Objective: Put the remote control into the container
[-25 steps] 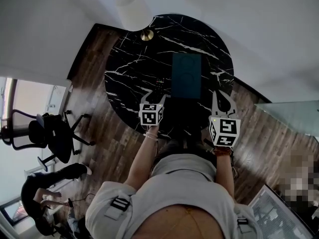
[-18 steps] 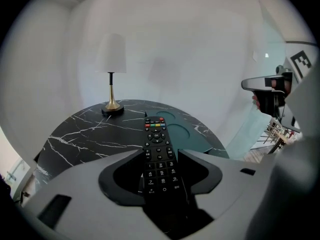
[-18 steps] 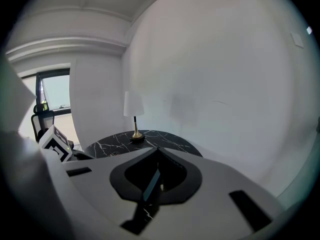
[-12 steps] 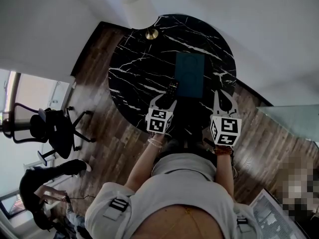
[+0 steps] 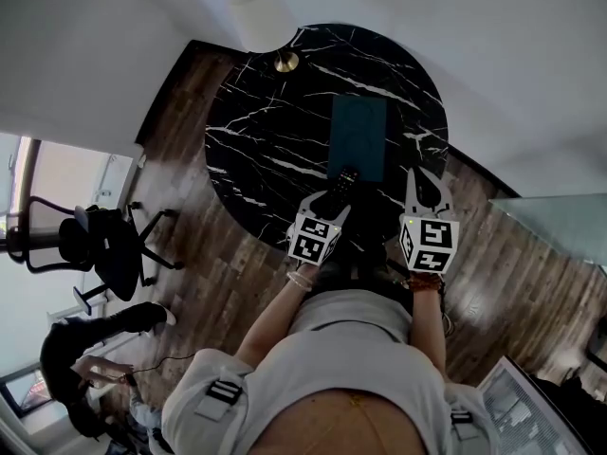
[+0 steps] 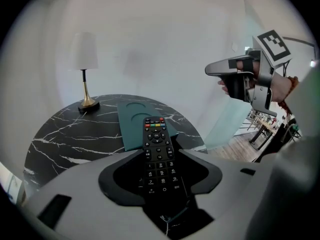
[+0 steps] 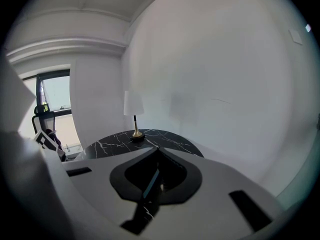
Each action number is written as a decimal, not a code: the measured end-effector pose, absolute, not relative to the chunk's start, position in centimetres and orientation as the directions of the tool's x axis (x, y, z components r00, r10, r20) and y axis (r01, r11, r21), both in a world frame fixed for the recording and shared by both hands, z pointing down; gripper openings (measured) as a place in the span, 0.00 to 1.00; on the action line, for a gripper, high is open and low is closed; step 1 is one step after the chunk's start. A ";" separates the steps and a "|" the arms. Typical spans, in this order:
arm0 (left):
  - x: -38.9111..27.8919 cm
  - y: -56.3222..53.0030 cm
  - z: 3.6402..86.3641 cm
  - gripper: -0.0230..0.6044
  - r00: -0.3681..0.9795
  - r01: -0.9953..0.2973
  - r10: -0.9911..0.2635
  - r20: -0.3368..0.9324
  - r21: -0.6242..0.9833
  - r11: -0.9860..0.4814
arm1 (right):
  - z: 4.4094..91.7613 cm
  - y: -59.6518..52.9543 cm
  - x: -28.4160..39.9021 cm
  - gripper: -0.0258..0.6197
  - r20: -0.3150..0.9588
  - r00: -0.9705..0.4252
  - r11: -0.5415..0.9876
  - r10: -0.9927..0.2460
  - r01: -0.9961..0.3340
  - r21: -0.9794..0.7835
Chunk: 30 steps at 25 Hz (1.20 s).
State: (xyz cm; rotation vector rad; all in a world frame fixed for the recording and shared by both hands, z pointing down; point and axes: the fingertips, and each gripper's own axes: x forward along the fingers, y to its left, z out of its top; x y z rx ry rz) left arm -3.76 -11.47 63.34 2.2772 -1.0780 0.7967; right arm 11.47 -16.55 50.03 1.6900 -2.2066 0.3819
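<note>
A black remote control (image 6: 157,154) with coloured top buttons lies lengthwise between the jaws of my left gripper (image 6: 160,156), which is shut on it. In the head view the remote control (image 5: 343,180) sticks out ahead of the left gripper (image 5: 329,205), just at the near end of the flat teal container (image 5: 358,133) on the round black marble table (image 5: 275,131). The container (image 6: 131,123) shows beyond the remote's tip. My right gripper (image 5: 427,180) hovers over the table's right edge, its jaw tips meeting (image 7: 157,149), with nothing held.
A lamp with a white shade (image 5: 264,17) and brass foot stands at the table's far edge. An office chair (image 5: 100,249) and a person (image 5: 81,363) are on the wood floor to the left. A glass panel (image 5: 550,221) is at the right.
The left gripper has closed on the remote and carried it to the right, from the table's middle to the near end of the teal container. The right gripper has stayed put.
</note>
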 end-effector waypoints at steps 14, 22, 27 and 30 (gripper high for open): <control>-1.4 -8.6 66.6 0.40 0.553 -0.723 -0.363 0.750 0.215 -0.657 | 50.7 -15.9 13.9 0.06 0.433 -0.186 0.200 -0.882 -0.980 -0.014; -0.6 -8.5 68.6 0.40 0.543 -0.702 -0.298 0.785 0.230 -0.674 | 50.8 -15.7 15.1 0.06 0.436 -0.161 0.173 -0.885 -0.985 -0.013; -0.5 -9.1 69.3 0.40 0.495 -0.691 -0.272 0.825 0.184 -0.699 | 50.8 -15.6 16.0 0.06 0.437 -0.143 0.153 -0.888 -0.988 -0.013; -0.3 -9.4 70.0 0.40 0.472 -0.677 -0.252 0.845 0.164 -0.717 | 50.8 -15.5 16.5 0.06 0.436 -0.132 0.140 -0.890 -0.990 -0.014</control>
